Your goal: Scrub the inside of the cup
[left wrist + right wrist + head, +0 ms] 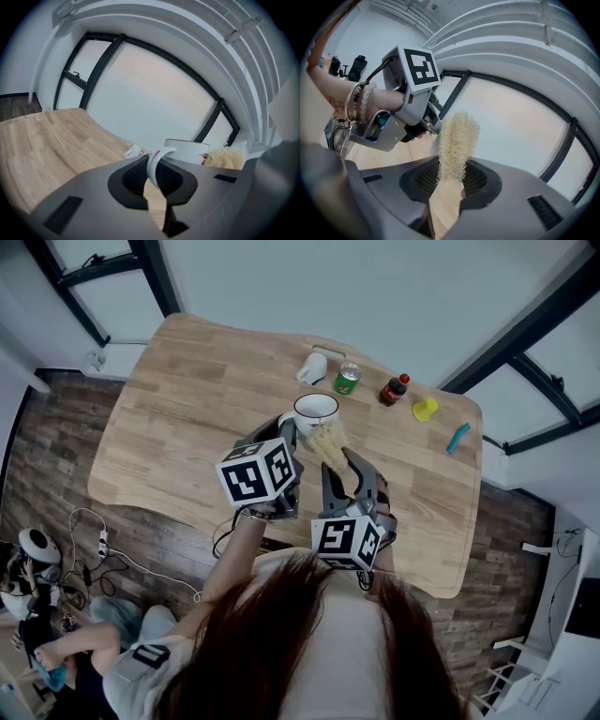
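A white enamel cup (pixel 315 411) with a dark rim is held above the wooden table (pixel 187 399). My left gripper (pixel 290 432) is shut on its handle; in the left gripper view the white handle (pixel 154 165) sits pinched between the jaws, with the cup's body (pixel 187 151) beyond. My right gripper (pixel 339 457) is shut on a pale loofah scrubber (pixel 327 441), which hangs just right of the cup, outside it. In the right gripper view the loofah (pixel 457 143) stands up from the jaws, with the left gripper (pixel 405 101) behind it.
At the table's far side stand a small white cup (pixel 313 368), a green can (pixel 348 378), a dark sauce bottle (pixel 395 389), a yellow object (pixel 426 409) and a blue object (pixel 457 438). A second person sits on the floor at lower left (pixel 56 643).
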The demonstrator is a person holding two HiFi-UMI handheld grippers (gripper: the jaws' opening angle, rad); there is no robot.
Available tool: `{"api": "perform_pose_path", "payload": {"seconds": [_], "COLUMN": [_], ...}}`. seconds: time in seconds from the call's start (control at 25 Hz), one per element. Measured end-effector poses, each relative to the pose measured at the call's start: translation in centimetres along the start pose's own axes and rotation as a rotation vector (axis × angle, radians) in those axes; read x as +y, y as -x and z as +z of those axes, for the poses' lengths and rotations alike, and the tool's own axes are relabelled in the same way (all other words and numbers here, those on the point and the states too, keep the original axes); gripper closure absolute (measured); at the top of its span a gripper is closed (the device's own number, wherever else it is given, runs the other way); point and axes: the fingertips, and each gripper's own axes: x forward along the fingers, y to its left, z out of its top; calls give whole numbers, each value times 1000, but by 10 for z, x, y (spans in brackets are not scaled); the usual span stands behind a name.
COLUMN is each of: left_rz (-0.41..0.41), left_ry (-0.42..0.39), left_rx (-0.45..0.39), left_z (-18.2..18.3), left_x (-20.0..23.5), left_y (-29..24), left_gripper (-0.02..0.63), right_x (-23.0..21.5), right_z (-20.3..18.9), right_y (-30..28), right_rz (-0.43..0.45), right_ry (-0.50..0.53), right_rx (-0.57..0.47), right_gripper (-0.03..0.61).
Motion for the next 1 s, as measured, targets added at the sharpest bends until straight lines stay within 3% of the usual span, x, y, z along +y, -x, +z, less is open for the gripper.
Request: {"api": "perform_pose_path", "payload": {"seconds": [0.16, 0.52, 1.0], "left_rz": [7, 2, -7], "left_ry": [-19, -59, -114], "left_rx": [-11, 4, -1], "left_z": [2, -3, 1], "left_x": [0, -1, -7], "left_y": [1, 3, 13], "left_gripper": [584, 584, 584], "right_x": [-6, -27, -31], "right_z": [-2, -10, -16], "right_y": [0, 0, 3], "right_rz": [-10, -50, -60], "right_ry": [-60, -312, -451], "right_rx": [-7, -20, -45], "right_gripper": [456, 456, 456]}}
